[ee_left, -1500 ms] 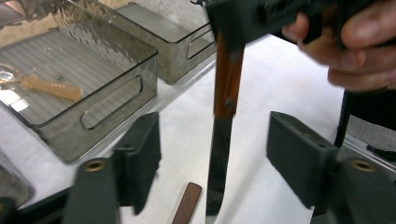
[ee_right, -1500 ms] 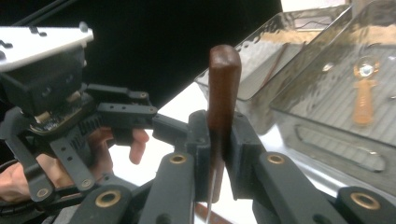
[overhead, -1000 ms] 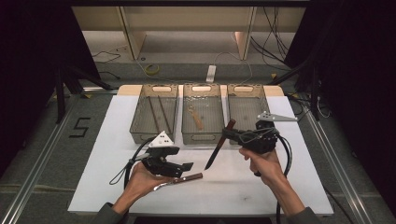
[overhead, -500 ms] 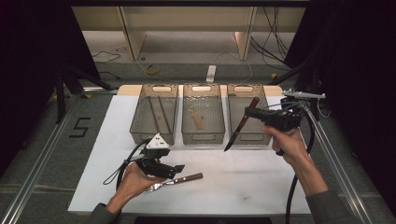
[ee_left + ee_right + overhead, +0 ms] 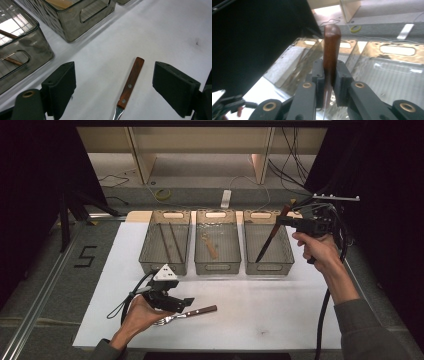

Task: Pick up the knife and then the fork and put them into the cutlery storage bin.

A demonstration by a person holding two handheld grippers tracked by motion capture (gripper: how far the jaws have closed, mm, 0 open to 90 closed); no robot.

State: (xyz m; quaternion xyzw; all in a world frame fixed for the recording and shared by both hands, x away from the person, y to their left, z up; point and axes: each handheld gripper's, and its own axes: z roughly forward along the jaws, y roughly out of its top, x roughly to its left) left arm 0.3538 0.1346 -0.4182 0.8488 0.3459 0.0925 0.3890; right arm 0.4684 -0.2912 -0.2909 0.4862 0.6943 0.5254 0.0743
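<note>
our right tongs (image 5: 280, 220) are pinching the knife (image 5: 270, 237) by its wooden handle, blade hanging down and tilted toward the left, its tip inside the right bin (image 5: 268, 249). in the right gripper view the handle (image 5: 331, 50) stands upright between the pressed pads, with the bin's clear walls behind it. a second ago this knife hung over the bare table in front of the bins; half a second ago it was just at the bin's near edge; now our right hand (image 5: 320, 247) has carried it up and away from us, over the bin. we judge the knife is nearly sorted: what remains is to lower it and let go.

our left tongs (image 5: 186, 302) are spread wide, and their jaws have just been opening. the fork (image 5: 187, 314) lies flat on the white table (image 5: 300, 320) with its wooden handle pointing right; in the left gripper view that handle (image 5: 131, 82) lies between the two open pads, touching neither. a second ago the fork looked still gripped at the tongs; now it rests free, so we read it as set down, waiting its turn.

the left bin (image 5: 165, 249) holds two thin dark sticks, the middle bin (image 5: 217, 249) a small wooden utensil; we cannot tell more of either. the left hand (image 5: 137, 317) has barely shifted between frames.
</note>
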